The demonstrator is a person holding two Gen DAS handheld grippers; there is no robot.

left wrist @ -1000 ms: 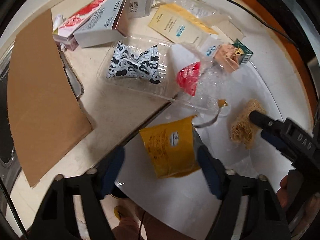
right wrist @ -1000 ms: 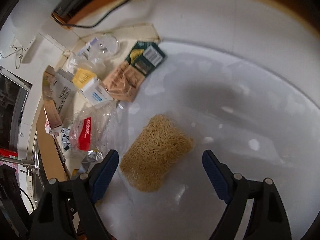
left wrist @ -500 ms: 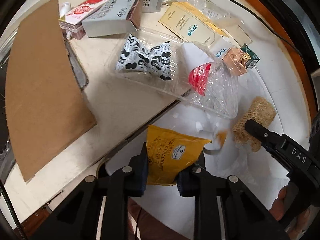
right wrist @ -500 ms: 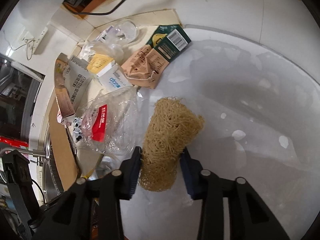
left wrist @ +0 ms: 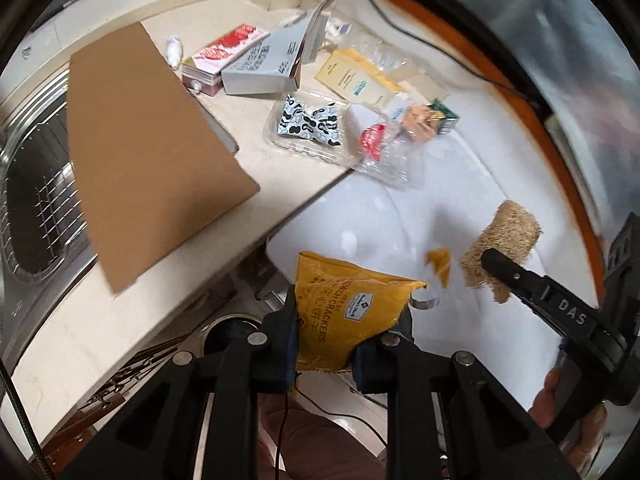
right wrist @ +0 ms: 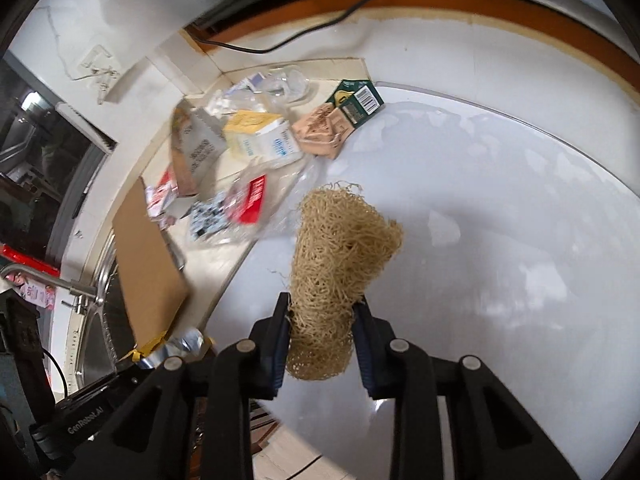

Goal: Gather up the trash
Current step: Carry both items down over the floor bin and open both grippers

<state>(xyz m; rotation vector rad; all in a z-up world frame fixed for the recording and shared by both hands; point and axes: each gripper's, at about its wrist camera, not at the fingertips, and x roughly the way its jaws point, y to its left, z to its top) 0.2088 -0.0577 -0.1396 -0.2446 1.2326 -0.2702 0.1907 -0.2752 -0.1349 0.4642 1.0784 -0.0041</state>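
My left gripper (left wrist: 347, 332) is shut on a yellow cracker bag (left wrist: 340, 288) and holds it up off the white round tabletop (left wrist: 400, 208), near its front edge. In the right wrist view my right gripper (right wrist: 323, 312) has its jaws closing on a tan fibre scrubber (right wrist: 340, 248). Both pads press its lower end, and it stands up above the tabletop (right wrist: 500, 220). The left wrist view shows the same scrubber (left wrist: 508, 228) at the right, in the right gripper's fingers (left wrist: 496, 262). The crumpled end of the bag (right wrist: 172, 346) shows at the lower left of the right wrist view.
More trash lies on the beige counter: a cardboard sheet (left wrist: 148, 148), a clear tray with a black-and-white packet (left wrist: 308, 124), a grey box (left wrist: 264, 64), a clear bag with a red label (left wrist: 376, 144), a green carton (left wrist: 444, 118). A sink with a wire rack (left wrist: 36, 184) is at the left.
Both grippers went from open to closed, the left on the cracker bag and the right on the scrubber. Both then lifted their items off the white tabletop and drew back from the pile.
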